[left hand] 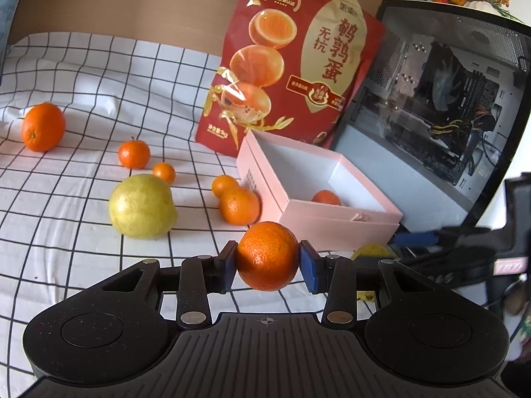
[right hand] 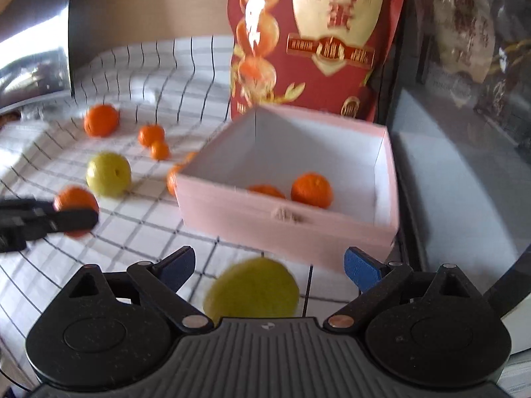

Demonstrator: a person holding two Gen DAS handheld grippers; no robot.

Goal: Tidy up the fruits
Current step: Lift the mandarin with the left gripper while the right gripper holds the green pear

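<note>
A box (left hand: 332,222) holding two mandarins (right hand: 311,189) stands on the desk (left hand: 66,232) before an upright pouch (left hand: 288,66) and left of a computer case (left hand: 448,99), with loose fruits (left hand: 142,206) scattered on the desk to the box's left.

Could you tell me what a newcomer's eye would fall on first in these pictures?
Probably the orange mandarin clamped in the left gripper, just short of the pink box. Next, the tall red snack bag standing behind that box, and the yellow-green fruit lying below the wide-open right gripper.
</note>
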